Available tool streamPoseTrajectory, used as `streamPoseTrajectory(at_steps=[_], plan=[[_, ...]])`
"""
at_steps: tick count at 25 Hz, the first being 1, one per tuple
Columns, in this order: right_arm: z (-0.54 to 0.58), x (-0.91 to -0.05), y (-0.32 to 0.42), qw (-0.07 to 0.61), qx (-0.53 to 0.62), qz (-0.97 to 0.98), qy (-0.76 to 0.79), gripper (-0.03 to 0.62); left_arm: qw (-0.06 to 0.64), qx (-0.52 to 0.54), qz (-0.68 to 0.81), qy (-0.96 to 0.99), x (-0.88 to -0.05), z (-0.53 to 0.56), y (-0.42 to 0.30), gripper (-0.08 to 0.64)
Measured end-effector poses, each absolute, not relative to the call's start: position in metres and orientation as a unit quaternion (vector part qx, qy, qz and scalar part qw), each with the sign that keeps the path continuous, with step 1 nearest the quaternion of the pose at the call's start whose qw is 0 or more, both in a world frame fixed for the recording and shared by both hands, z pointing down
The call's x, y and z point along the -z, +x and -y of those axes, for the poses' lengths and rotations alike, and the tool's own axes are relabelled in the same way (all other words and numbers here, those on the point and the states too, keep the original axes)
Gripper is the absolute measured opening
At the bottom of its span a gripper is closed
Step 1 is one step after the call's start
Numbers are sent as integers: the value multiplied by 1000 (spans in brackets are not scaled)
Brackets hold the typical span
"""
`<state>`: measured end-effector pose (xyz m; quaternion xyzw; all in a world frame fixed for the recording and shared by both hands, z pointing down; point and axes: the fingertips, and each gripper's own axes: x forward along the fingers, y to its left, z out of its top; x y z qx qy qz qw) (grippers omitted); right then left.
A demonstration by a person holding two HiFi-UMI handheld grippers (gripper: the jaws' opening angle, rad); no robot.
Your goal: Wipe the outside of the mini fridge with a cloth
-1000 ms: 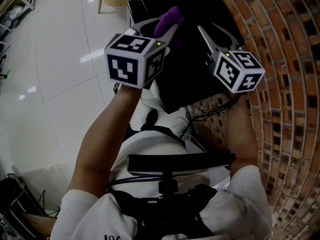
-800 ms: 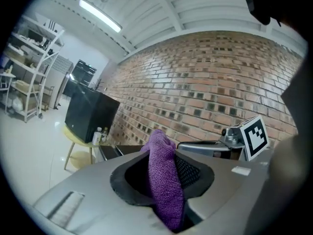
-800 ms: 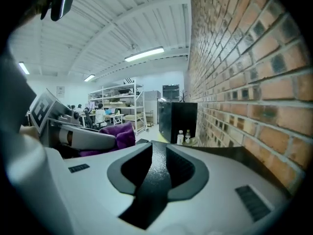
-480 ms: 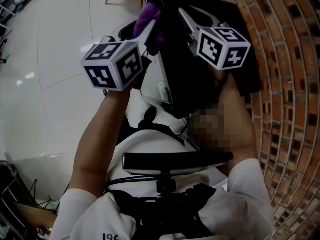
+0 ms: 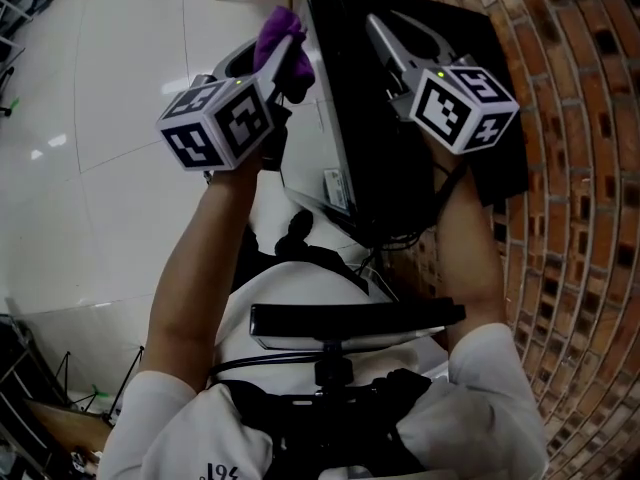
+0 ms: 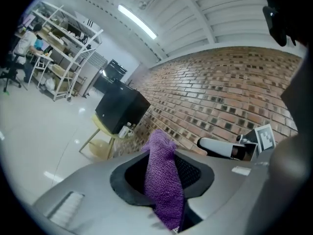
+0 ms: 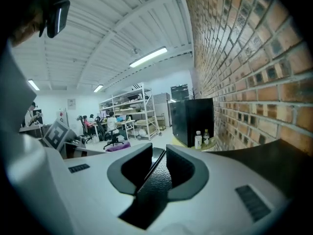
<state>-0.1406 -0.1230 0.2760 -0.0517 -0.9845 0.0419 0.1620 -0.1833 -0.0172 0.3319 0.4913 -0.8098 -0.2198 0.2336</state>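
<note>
The left gripper [image 5: 270, 53] [image 6: 164, 173] is clenched on a purple, nubbly cloth [image 5: 281, 34] [image 6: 164, 180], which is pinched between the pads and stands up past the fingertips as a folded tuft; the right gripper [image 5: 392, 28] [image 7: 157, 163] is closed on a thin, black, textured edge of the boxy black mini fridge [image 5: 400, 138] [image 7: 152, 187], the edge being seen to run straight through the narrow gap between the two pads. The fridge is set against a red brick wall [image 5: 570, 168], with a white inner face and a small label shown along its left side; the cloth is held at that left side, near the far top corner, just beside the black edge, though contact with it cannot be told; the two grippers are kept near each other, one on either side of that edge. A pale glossy tiled floor [image 5: 90, 118] is seen left of the fridge; a second black box on a yellow stool [image 6: 120, 109] is stood farther along the wall.
</note>
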Motion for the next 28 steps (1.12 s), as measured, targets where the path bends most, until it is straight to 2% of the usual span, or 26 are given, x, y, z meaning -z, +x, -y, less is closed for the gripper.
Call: streamPoseTrajectory(at_steps=[16, 21, 25, 28], plan=[[123, -274, -138, 158, -44, 985, -49, 80, 241, 297, 789, 480, -361, 52, -210, 118], [124, -274, -138, 159, -44, 985, -48, 80, 230, 320, 778, 490, -365, 56, -210, 146], [124, -273, -137, 158, -43, 985, -46, 80, 214, 334, 772, 497, -364, 53, -205, 203], [124, -273, -137, 157, -43, 986, -45, 80, 206, 350, 767, 496, -363, 53, -202, 204]])
